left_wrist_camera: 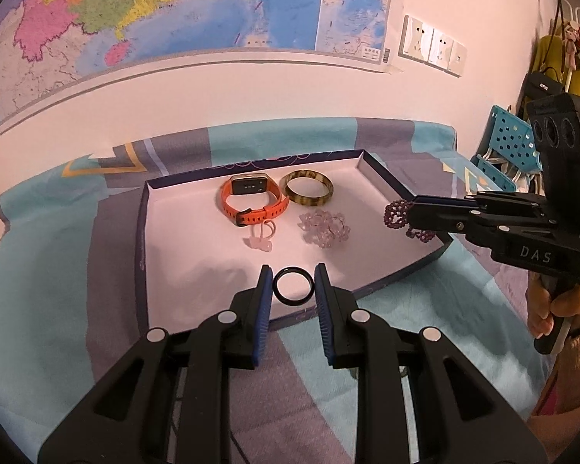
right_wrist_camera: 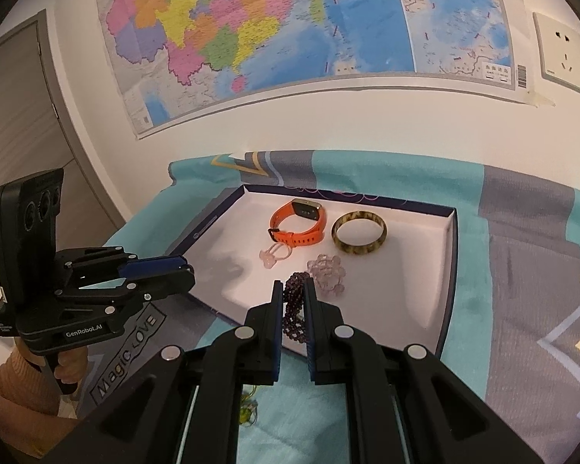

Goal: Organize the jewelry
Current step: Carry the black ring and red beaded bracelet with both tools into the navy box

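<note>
A shallow white tray with a navy rim (left_wrist_camera: 141,232) (right_wrist_camera: 450,255) lies on the bed cover. In it lie an orange watch (left_wrist_camera: 251,197) (right_wrist_camera: 301,224), a mottled brown bangle (left_wrist_camera: 307,192) (right_wrist_camera: 359,234), a pale pink bead bracelet (left_wrist_camera: 324,229) (right_wrist_camera: 326,272) and a small pink ring piece (left_wrist_camera: 260,237) (right_wrist_camera: 274,255). My left gripper (left_wrist_camera: 293,268) (right_wrist_camera: 189,270) is shut on a black ring (left_wrist_camera: 294,302) over the tray's near edge. At the tray's right rim, my right gripper (left_wrist_camera: 410,214) (right_wrist_camera: 292,284) is shut on a dark purple bead bracelet (left_wrist_camera: 396,212) (right_wrist_camera: 292,309), which hangs from its pads.
The teal and grey bed cover (left_wrist_camera: 58,290) runs up to a white wall with a map (left_wrist_camera: 174,7) and sockets (left_wrist_camera: 431,44). A blue perforated basket (left_wrist_camera: 510,143) stands at the right. A hand (left_wrist_camera: 560,305) holds the right gripper. A door (right_wrist_camera: 23,123) is at far left.
</note>
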`<state>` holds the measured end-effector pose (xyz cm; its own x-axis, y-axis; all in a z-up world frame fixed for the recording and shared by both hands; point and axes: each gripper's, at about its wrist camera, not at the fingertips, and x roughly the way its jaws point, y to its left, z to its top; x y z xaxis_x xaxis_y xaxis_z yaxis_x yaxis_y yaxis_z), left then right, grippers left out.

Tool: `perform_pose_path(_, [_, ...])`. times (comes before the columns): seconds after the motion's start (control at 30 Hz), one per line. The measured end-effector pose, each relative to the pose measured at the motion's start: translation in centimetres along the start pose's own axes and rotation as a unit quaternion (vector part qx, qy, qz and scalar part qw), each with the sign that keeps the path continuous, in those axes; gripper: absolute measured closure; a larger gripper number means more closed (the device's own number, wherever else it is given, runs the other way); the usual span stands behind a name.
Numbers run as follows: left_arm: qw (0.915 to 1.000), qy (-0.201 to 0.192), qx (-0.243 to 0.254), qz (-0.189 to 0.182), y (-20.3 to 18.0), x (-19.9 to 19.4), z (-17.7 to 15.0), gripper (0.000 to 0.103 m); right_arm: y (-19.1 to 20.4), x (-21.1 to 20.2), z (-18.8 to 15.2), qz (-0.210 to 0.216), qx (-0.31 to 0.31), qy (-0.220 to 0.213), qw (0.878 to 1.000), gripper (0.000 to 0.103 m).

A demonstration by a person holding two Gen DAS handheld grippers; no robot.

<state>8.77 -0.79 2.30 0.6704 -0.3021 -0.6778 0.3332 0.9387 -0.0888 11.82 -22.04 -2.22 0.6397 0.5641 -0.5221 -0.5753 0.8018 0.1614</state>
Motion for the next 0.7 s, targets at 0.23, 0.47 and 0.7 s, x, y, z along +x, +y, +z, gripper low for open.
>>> perform_pose_path(0.23, [1.0,0.005,-0.002,0.002,0.1,1.2,0.6,0.081,-0.3,0.8,0.8,-0.001,0.002,0.002,1.0,0.094])
perform_pose_path(0.47, [0.9999,0.009,-0.004,0.007,0.3,2.1,1.0,0.081,-0.6,1.6,1.2,-0.001,0.006,0.005,1.0,0.094])
perform_pose_path(0.7, [0.9998,0.012,-0.006,0.011,0.5,2.7,1.2,0.081,-0.8,2.3,1.5,-0.002,0.007,0.009,1.0,0.094])
